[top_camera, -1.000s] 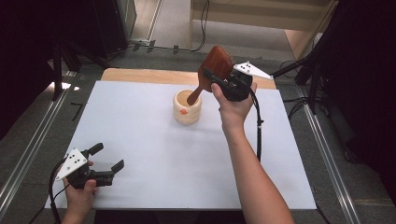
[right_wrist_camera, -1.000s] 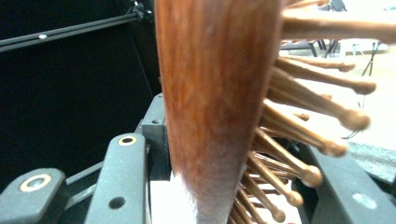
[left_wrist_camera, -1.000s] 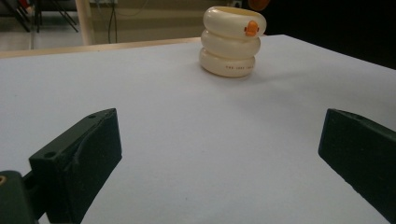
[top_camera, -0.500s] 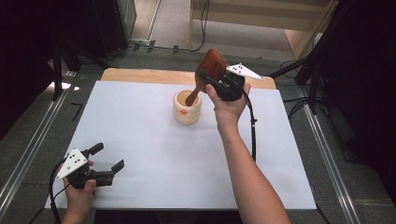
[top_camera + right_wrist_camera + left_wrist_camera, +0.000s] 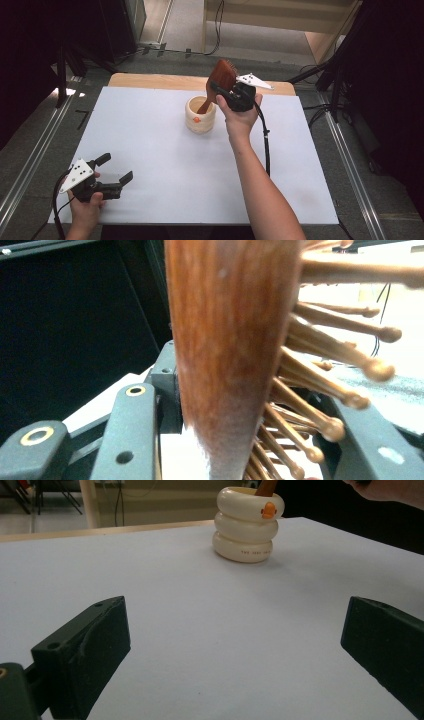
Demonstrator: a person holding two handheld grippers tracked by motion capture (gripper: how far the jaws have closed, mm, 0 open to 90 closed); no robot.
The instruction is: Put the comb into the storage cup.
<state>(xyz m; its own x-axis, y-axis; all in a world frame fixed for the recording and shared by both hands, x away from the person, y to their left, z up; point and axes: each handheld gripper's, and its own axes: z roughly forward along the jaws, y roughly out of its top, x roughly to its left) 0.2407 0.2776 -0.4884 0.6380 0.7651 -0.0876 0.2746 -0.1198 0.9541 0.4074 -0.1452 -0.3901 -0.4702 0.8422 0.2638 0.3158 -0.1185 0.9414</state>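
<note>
A cream ringed holder cup (image 5: 200, 114) with a small orange mark stands near the table's far middle. A brown wooden hairbrush (image 5: 218, 83) leans out of the holder, handle down inside it, head up to the right. My right gripper (image 5: 225, 92) is shut on the brush head; close up, the wooden back (image 5: 225, 340) and wooden bristle pins sit between its jaws. At the near left corner, my left gripper (image 5: 114, 168) rests open on the table with nothing between its jaws, facing the holder cup (image 5: 248, 523).
A white sheet (image 5: 150, 165) covers the table, with a wooden strip (image 5: 150, 80) along the far edge. Metal floor rails run down both sides. A black cable (image 5: 265, 145) trails from the right gripper along the forearm.
The right gripper with the brush has shifted slightly left toward the holder, tilting the brush more upright. The left gripper has stayed put.
</note>
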